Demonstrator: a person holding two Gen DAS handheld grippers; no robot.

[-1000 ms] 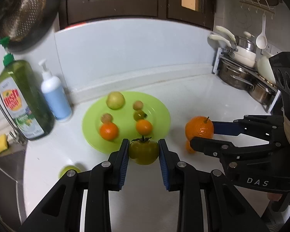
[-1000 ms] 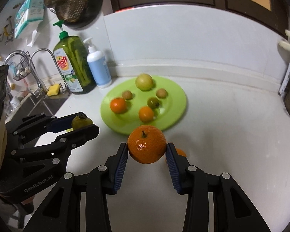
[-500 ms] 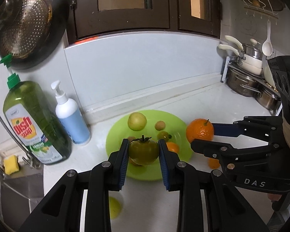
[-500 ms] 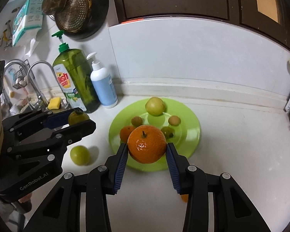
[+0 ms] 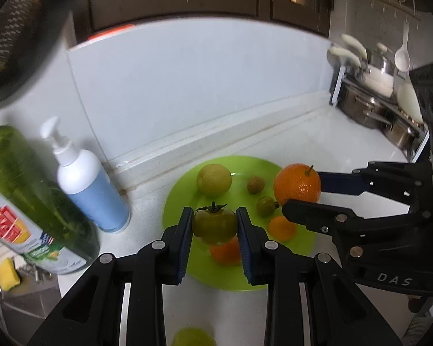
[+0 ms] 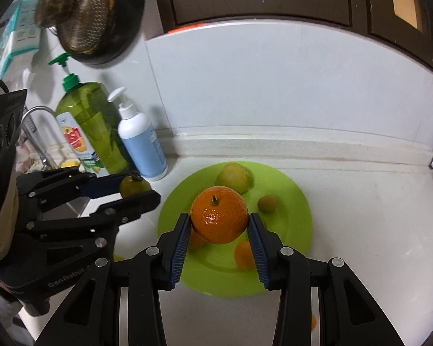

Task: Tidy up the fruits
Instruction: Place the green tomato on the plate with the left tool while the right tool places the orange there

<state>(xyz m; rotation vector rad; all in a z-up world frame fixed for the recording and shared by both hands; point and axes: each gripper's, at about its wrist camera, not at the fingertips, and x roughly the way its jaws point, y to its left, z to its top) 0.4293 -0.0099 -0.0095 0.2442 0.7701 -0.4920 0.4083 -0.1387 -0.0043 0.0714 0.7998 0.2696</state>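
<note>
My left gripper [image 5: 215,225] is shut on a green tomato [image 5: 214,224] and holds it above the near left part of the lime-green plate [image 5: 274,164]. My right gripper [image 6: 219,222] is shut on a large orange [image 6: 219,218] and holds it above the plate [image 6: 291,199]. The orange also shows in the left wrist view [image 5: 297,184], and the tomato in the right wrist view [image 6: 134,186]. On the plate lie a yellow-green apple [image 5: 214,179], a small brown fruit [image 5: 255,184], a small green fruit [image 5: 265,206] and two small oranges [image 5: 281,227].
A blue-and-white pump bottle [image 5: 89,184] and a green dish-soap bottle [image 5: 29,210] stand left of the plate. A green fruit [image 5: 192,336] lies on the counter in front. A pot rack [image 5: 375,106] is at the right. A sink tap [image 6: 36,132] is at the left.
Both grippers have moved forward with their fruit, from in front of the plate to above it. The plate and bottles now appear closer.
</note>
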